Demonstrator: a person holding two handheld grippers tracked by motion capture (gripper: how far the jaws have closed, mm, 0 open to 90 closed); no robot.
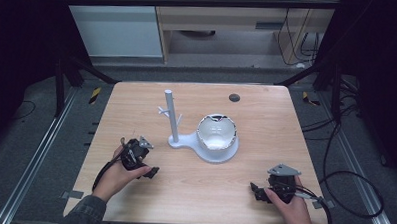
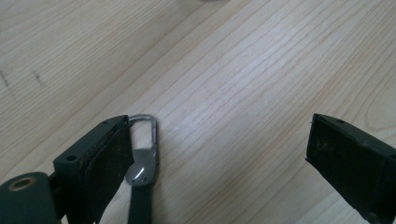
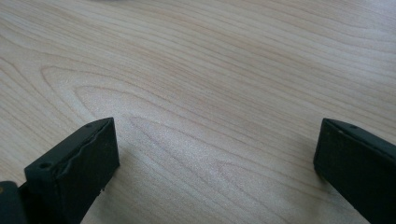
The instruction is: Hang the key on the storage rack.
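Carabiner: small grey metal carabiner clip [image 2: 142, 161] lies just beside left gripper [image 2: 219, 163], inside its wide-open jaws.
Right gripper [image 3: 217, 163]: jaws spread, empty.
Room: bare light wooden table [image 1: 194, 187] along near edge.

- The left gripper [image 1: 152, 172] lies low over the table [image 1: 198, 192], near its front left part, held in the person's left hand [image 1: 119, 175].
- Its jaws stand wide apart and point toward the table's middle; in the left gripper view [image 2: 217, 158] nothing sits between them.
- The left forearm, in a dark sleeve [image 1: 85, 213], comes in over the table's front edge.
- The right gripper [image 1: 256, 191] rests near the table's front right part, held in the right hand [image 1: 291, 205].
- Its jaws also gape, pointing left along the table; the right gripper view [image 3: 215, 163] shows bare table between them.
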